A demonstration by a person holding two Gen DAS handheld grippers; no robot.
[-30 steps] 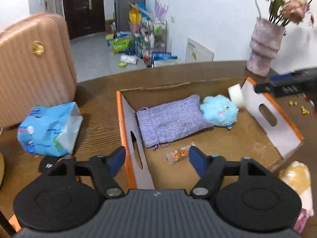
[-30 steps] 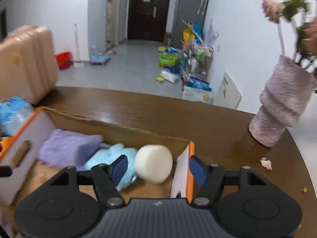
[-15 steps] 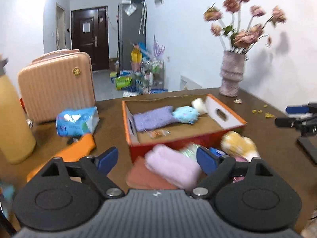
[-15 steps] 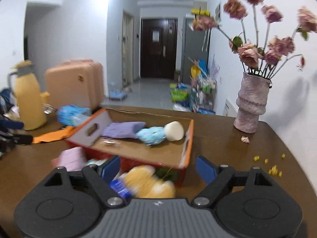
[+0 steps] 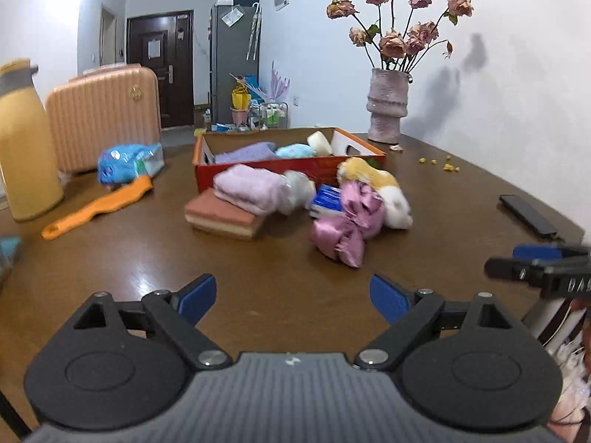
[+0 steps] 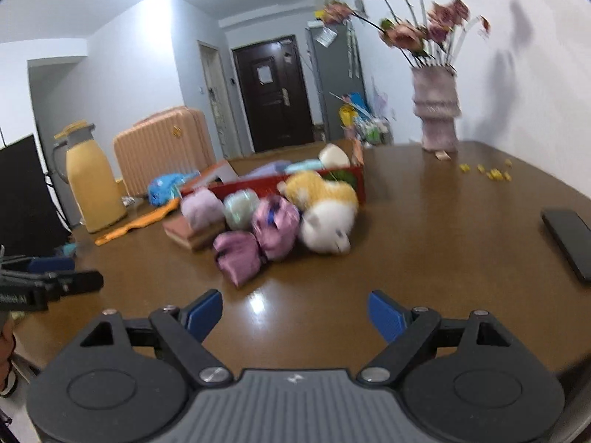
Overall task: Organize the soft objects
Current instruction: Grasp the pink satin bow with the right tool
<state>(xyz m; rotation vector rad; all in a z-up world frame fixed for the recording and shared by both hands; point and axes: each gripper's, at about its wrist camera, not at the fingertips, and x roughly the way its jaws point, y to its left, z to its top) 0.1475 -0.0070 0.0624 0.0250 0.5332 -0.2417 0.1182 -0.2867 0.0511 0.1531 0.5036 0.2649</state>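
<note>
Satin bow (image 5: 347, 221) near worktop (image 5: 258, 280) centre, just in front of box (image 5: 288, 164): light, slippery, floppy; pinch at middle knot. Left gripper (image 5: 291, 295), right gripper (image 6: 295, 313) jaws just opening, now released, nothing between.

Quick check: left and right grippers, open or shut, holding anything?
Left gripper: open, empty; jaws have just been opening.
Right gripper: open, empty; jaws opened within the last second.

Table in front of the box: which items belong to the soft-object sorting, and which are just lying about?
For the job:
- orange cardboard box
- folded pink towel
- pink satin bow
- yellow-and-white plush toy
- layered sponge

Lying about:
- vase of dried roses
- yellow thermos jug
- black phone
- orange brush
</note>
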